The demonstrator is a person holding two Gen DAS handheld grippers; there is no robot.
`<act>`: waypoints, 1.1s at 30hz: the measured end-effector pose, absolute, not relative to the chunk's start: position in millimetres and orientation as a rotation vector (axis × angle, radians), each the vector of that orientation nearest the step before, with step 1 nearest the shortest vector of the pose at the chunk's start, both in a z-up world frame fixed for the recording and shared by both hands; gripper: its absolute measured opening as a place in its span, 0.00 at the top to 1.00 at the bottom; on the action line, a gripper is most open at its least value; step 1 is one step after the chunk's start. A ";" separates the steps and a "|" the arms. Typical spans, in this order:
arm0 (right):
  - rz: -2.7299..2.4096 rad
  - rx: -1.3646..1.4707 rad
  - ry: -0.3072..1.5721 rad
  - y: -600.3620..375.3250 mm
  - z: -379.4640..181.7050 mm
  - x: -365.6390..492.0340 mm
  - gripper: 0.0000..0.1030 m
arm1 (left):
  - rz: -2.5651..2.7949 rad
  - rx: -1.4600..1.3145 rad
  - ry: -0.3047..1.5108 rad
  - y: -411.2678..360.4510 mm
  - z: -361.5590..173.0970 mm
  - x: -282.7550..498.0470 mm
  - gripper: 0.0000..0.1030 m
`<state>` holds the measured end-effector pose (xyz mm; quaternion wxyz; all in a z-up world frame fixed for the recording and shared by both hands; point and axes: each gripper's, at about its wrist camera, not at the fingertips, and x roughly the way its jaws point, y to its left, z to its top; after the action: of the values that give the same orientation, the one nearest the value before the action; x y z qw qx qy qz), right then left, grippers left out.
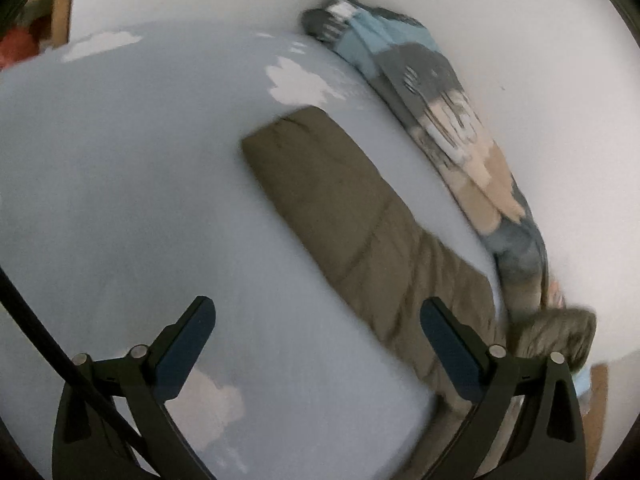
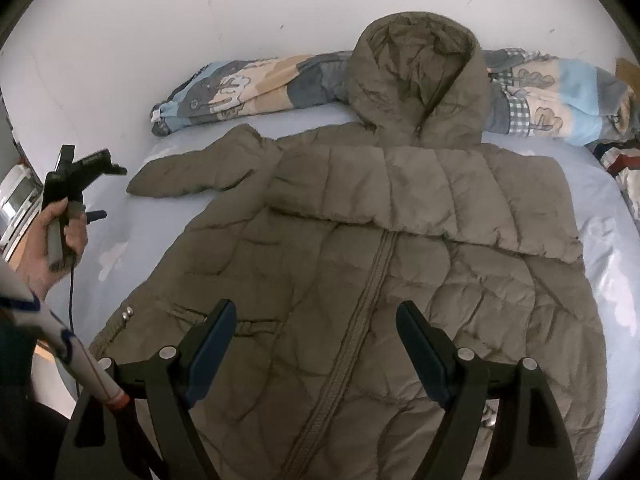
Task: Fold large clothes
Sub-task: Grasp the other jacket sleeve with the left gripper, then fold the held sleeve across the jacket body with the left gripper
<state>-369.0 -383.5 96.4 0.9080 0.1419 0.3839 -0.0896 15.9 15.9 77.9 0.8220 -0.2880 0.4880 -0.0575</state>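
An olive-brown padded hooded coat (image 2: 360, 264) lies front up on a pale blue bed sheet (image 2: 132, 224). One sleeve is folded across its chest (image 2: 432, 196). The other sleeve (image 2: 192, 168) sticks out to the left. My right gripper (image 2: 316, 320) is open and empty, hovering above the coat's lower front near the zip. My left gripper (image 1: 318, 320) is open and empty above the sheet, next to the outstretched sleeve (image 1: 336, 196). It also shows in the right wrist view (image 2: 92, 188), held in a hand at the left, apart from the sleeve end.
A rolled patterned quilt (image 2: 248, 88) lies along the white wall (image 2: 200, 12) behind the coat; it also shows in the left wrist view (image 1: 448, 112). More bedding (image 2: 624, 168) sits at the right edge. The bed's left edge (image 2: 100, 272) is near the hand.
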 end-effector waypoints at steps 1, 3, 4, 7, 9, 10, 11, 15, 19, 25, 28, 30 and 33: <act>-0.185 0.291 0.795 -383.3 95.0 -368.7 0.17 | -0.119 -0.635 1.038 21.5 73.3 21.6 0.05; -0.177 0.289 0.802 -383.4 91.5 -366.7 0.17 | -0.122 -0.668 1.044 27.7 65.2 33.3 0.13; -0.180 0.287 0.806 -383.5 90.0 -365.7 0.17 | -0.127 -0.678 1.052 28.6 60.8 39.2 0.16; -0.180 0.294 0.816 -386.1 85.4 -363.7 0.17 | -0.144 -0.725 1.058 32.6 49.0 58.7 0.26; -0.187 0.302 0.823 -389.1 82.1 -363.1 0.17 | -0.163 -0.769 1.036 36.1 44.8 68.4 0.27; -0.186 0.309 0.823 -390.3 80.7 -363.2 0.17 | -0.169 -0.790 1.012 37.3 42.7 72.7 0.27; -0.184 0.312 0.825 -391.2 79.3 -363.1 0.17 | -0.167 -0.803 0.996 37.8 39.4 75.9 0.27; -0.188 0.303 0.837 -391.7 74.1 -362.1 0.17 | -0.152 -0.864 1.012 40.6 11.2 90.2 0.27; -0.181 0.314 0.847 -394.7 69.7 -360.3 0.17 | -0.167 -0.856 0.945 38.4 8.8 99.7 0.27; -0.190 0.328 0.856 -400.3 64.6 -360.8 0.17 | -0.182 -0.778 0.892 26.5 8.2 115.2 0.35; -0.197 0.331 0.865 -402.7 61.2 -361.7 0.17 | -0.181 -0.743 0.883 24.3 5.9 116.7 0.78; -0.199 0.338 0.870 -404.6 59.5 -361.8 0.17 | -0.185 -0.756 0.866 27.9 6.9 113.3 0.83; -0.208 0.347 0.866 -407.2 59.4 -363.3 0.17 | -0.197 -0.736 0.843 25.3 20.3 107.9 0.85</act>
<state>-363.3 -407.2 59.4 0.8879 0.1671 0.4168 -0.0999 107.9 25.3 20.3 0.8430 -0.3485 0.3991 -0.0933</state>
